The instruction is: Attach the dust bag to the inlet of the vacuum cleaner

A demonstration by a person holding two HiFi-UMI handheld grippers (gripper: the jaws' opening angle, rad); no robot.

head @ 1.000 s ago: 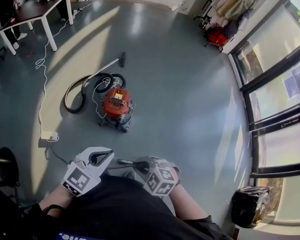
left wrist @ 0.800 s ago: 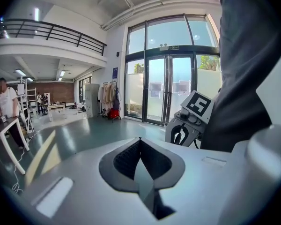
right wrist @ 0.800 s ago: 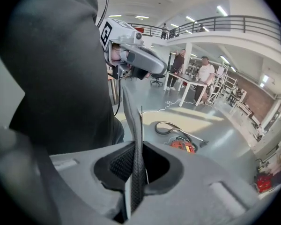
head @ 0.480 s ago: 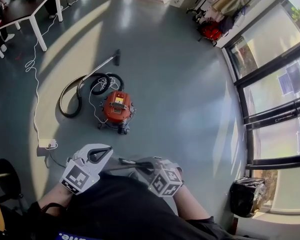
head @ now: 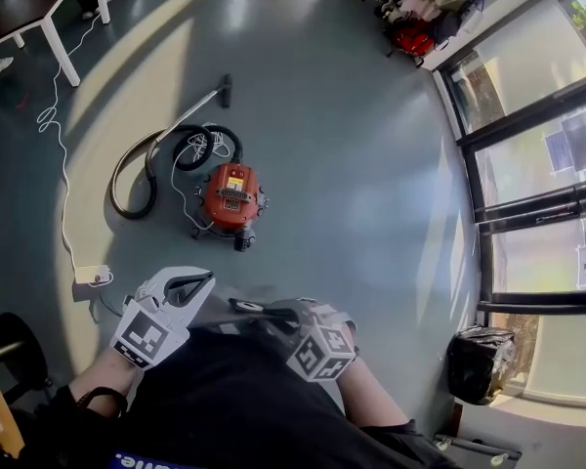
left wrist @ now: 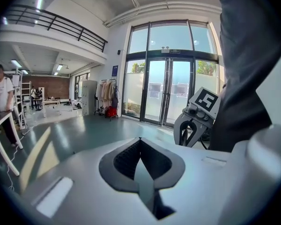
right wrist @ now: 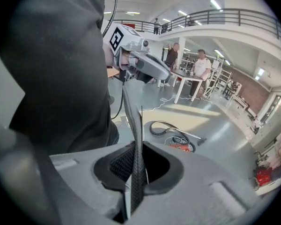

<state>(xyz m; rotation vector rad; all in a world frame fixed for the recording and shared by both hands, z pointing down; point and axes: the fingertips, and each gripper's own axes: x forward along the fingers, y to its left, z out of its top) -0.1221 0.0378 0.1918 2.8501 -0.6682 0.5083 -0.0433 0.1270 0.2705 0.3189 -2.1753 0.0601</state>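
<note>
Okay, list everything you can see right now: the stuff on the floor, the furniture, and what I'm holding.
vacuum cleaner: one, red-orange, mid-floor ahead
hose: one, dark, looped left of the vacuum cleaner
cable: one, white, trailing across the floor to a power strip
table: one, dark top, white legs, far left
bin bag: one, black, by the windows at right
red bag: one, far right, under hanging clothes
bystanders: two, beside a table
left tongs: one, light grey, shut, empty
right tongs: one, light grey, shut on a thin dark sheet, likely the dust bag

Only a cut-off "we." on the shirt's blue patch (head: 129, 462) — yellow label (head: 234, 180) on the vacuum cleaner (head: 227, 205) illegible.
</note>
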